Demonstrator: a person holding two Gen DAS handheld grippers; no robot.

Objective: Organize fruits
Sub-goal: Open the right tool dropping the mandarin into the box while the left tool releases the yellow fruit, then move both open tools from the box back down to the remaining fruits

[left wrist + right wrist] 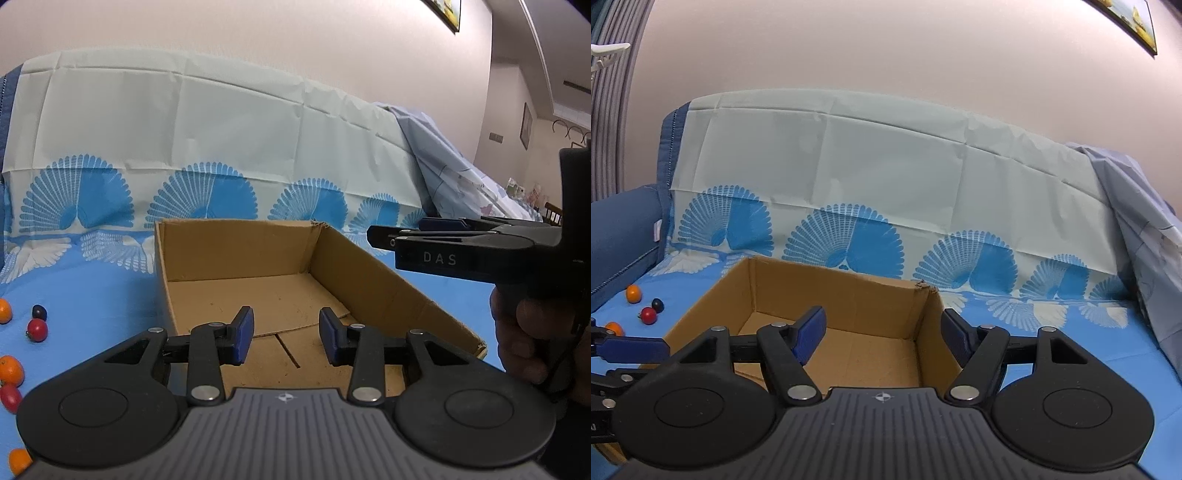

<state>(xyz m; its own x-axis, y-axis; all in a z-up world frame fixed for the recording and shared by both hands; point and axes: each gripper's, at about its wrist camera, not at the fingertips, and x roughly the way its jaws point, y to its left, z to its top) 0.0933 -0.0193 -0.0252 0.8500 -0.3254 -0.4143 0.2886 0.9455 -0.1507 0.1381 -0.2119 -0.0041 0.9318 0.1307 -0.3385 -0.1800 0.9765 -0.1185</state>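
An empty open cardboard box [236, 254] [831, 291] sits on the blue cloth. My left gripper [287, 336] is open and empty above the box's near edge. My right gripper [882, 326] is open and empty, its jaws straddling the box's right wall; it also shows in the left wrist view [443, 243] from the side, over the box's right rim. Small fruits lie left of the box: a red one [37, 329] [648, 315], a dark one [39, 312] [657, 304], orange ones [4, 311] [11, 370] [633, 293] [614, 328], another red one [10, 398].
A pale cloth with blue fan prints [184, 147] [886, 184] drapes the sofa back behind the box. A blue armrest [620, 229] stands at the left. A light blue sheet [450, 166] hangs at the right. The left gripper's fingers [635, 345] show at the right wrist view's left edge.
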